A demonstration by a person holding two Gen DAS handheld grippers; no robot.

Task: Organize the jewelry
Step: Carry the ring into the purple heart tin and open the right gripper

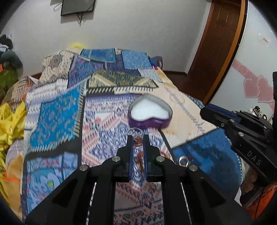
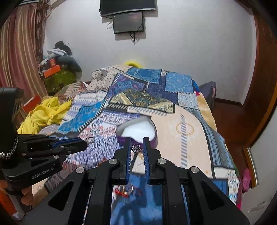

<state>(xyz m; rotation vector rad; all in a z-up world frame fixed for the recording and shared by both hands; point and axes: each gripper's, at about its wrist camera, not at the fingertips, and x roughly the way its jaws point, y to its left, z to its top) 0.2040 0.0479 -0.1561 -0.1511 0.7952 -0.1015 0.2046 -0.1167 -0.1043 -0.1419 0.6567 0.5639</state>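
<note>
My left gripper pinches a rose-stoned silver ring; my right gripper clamps a silver jewelled ring; both near the purple heart-shaped box, ready for dropping in.

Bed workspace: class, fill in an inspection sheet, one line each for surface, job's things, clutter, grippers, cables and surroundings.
Surface: patchwork bedspread covering the bed.
Job's things: open purple heart-shaped box with white lining; a loose ring lies on the bedspread.
Clutter: yellow cloth at the bed's edge; piled boxes and clothes beyond.
Grippers: left hand-held gripper shut on a rose-coloured ring; right hand-held gripper shut on a silver ring.
Cables: wires dangling under the wall screens.
Surroundings: white wall, striped curtain, wooden door frame.
</note>
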